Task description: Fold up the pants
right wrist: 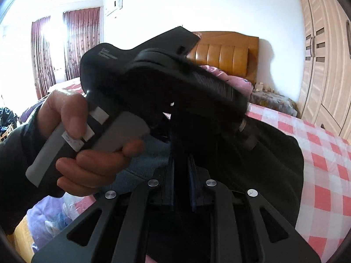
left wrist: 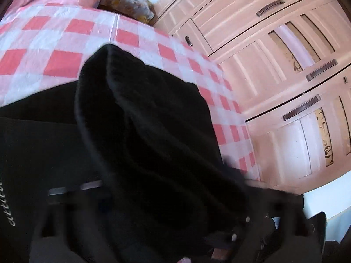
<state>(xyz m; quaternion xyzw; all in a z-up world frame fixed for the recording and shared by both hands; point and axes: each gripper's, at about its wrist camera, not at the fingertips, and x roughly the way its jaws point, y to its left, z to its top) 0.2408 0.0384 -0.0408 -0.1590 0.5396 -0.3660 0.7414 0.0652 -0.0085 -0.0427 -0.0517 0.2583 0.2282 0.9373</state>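
Where the left wrist view looks down, we log black pants (left wrist: 142, 131) draped over our left claw (left wrist: 153, 230), hiding its fingers; grip unreadable, above the checked bed (left wrist: 54, 43). Right wrist view: our right claw (right wrist: 183, 160) pinches the pants (right wrist: 274, 153) near the bed's (right wrist: 329, 153) edge.

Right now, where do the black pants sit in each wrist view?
Left wrist: the black pants fill the centre and lower left, draped over the claw.
Right wrist: the pants hang centre to right, pinched in the right claw.
Shared landmark: the red-checked bedcover.
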